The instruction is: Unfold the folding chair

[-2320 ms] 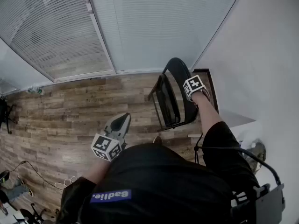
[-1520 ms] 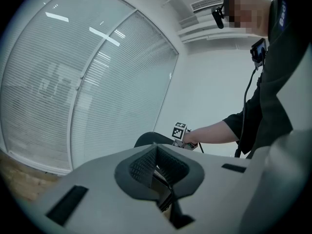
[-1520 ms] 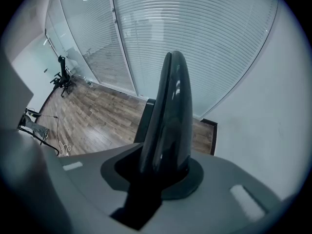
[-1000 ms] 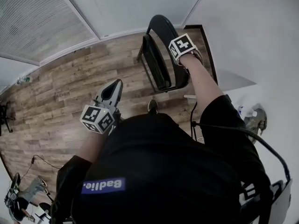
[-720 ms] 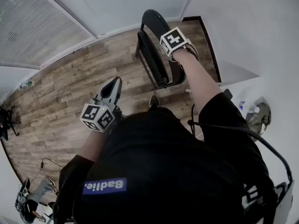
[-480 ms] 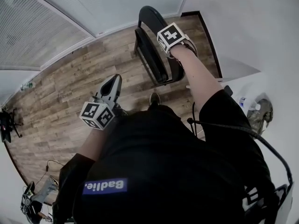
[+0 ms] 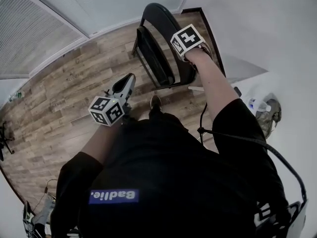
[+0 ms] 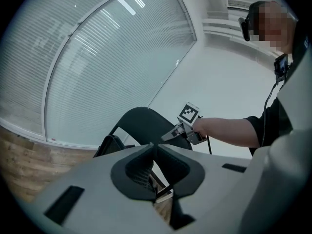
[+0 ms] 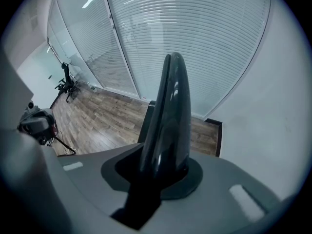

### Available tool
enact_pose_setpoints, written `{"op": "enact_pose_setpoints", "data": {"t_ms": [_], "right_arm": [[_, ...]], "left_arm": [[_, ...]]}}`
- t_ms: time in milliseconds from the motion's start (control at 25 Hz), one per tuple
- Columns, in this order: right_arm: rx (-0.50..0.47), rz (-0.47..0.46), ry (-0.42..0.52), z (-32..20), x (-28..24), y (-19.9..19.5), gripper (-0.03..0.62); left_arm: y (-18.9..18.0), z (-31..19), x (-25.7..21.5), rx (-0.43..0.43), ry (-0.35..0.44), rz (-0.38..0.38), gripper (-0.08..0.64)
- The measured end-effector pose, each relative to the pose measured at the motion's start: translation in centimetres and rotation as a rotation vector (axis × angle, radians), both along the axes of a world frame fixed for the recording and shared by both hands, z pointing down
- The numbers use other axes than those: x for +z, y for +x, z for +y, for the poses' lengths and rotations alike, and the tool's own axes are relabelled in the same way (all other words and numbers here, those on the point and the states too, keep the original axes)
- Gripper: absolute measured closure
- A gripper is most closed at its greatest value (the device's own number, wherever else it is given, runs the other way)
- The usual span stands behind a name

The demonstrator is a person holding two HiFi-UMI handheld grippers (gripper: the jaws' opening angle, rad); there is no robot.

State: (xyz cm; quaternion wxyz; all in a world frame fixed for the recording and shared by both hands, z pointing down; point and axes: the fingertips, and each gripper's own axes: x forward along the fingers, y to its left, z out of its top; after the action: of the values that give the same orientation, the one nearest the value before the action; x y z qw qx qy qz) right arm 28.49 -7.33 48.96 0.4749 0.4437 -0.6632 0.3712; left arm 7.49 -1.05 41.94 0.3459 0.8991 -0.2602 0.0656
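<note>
Right gripper (image 9: 164, 173) on black chair (image 9: 170, 101) — folded

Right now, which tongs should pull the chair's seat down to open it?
The left tongs. The right tongs are clamped on the top of the backrest, holding it steady. The left ones are shut, empty and close to the folded-up seat, so they probably suit it best.

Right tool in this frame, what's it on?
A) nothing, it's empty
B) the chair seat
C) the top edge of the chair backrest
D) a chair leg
C: the right gripper view shows the right tool clamped over the top edge of the curved backrest of the black folding chair.
</note>
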Motion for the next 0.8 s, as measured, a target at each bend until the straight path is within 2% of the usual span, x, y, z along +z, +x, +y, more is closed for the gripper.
{"op": "enact_pose_setpoints", "data": {"t_ms": [240, 320, 440, 600, 800], "right_arm": [[0.001, 0.013, 0.005, 0.1, -0.1, -0.8, 0.511], [0.002, 0.019, 0.003, 0.4, -0.2, -1.1, 0.511], [0.001, 0.025, 0.005, 0.6, -0.1, -1.5, 0.511], [-0.002, 0.030, 0.006, 1.0, 0.0, -1.9, 0.511], [-0.002, 0.032, 0.006, 1.1, 0.5, -2.2, 0.509]], "left_arm": [[0.6, -1.4, 4.2, 0.042, -0.050, -0.003, 0.551], [1.3, -1.6, 5.9, 0.059, -0.080, -0.005, 0.523], [2.3, -1.9, 9.1, 0.066, -0.152, -0.010, 0.475], [3.7, -2.0, 13.7, 0.041, -0.287, -0.007, 0.436], [6.4, -2.7, 17.3, 0.042, -0.357, -0.026, 0.416]]}}
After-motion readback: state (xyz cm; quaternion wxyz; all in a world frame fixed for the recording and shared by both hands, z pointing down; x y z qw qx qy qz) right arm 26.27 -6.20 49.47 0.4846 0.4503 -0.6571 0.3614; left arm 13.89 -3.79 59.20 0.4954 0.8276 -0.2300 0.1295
